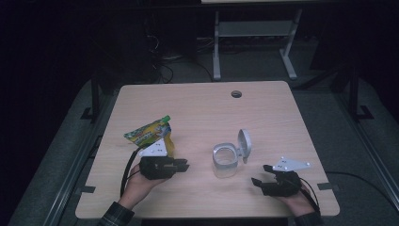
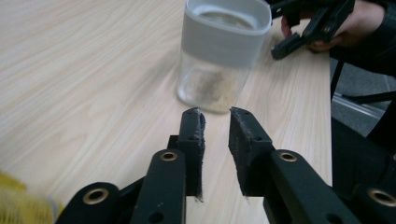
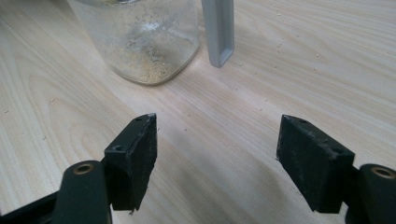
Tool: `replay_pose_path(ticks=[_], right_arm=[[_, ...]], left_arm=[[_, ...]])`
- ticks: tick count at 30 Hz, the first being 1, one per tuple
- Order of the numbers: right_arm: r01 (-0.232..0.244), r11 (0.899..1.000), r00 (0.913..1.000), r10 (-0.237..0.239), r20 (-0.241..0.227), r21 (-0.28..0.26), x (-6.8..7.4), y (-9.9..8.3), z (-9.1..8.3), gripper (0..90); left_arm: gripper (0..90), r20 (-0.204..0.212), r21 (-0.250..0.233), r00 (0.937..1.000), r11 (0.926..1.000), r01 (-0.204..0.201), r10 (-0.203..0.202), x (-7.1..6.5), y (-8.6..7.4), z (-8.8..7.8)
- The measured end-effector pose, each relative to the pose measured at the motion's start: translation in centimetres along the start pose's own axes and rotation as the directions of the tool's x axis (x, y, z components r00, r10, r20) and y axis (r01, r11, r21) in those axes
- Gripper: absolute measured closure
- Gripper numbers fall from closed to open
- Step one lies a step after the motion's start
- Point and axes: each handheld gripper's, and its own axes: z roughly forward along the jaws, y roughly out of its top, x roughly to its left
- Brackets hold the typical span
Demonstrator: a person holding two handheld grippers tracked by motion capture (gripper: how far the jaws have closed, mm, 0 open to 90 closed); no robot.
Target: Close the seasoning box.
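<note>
1. A clear jar stands mid-table with its grey flip lid swung open; a thin layer of grains covers the bottom, so it is judged nearly empty.
2. A yellow-green pouch lies on the table just beyond the left gripper, touching no jaw.
3. That gripper points at the jar, its jaws parted by a narrow gap with nothing between them.
4. The right gripper rests near the jar's other side, jaws wide apart and empty.
5. Judged from this: lid opened and pouch set down; closing the lid looks left to do.
</note>
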Motion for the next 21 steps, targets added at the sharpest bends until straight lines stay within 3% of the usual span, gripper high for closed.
replay_pose_path(ticks=[15,21], right_arm=[[0.011,1.0,0.9999,-0.011,0.001,0.004,0.0,0.1,0.2,28.4],[0.006,1.0,1.0,-0.006,0.002,0.004,0.0,0.1,0.2,28.4]], left_arm=[[60.9,-0.076,0.018,0.9966,0.9993,0.032,-0.031,-0.1,-3.4,-3.5],[57.7,-0.119,-0.006,0.9902,0.9973,0.073,-0.073,0.3,-4.7,-5.5]])
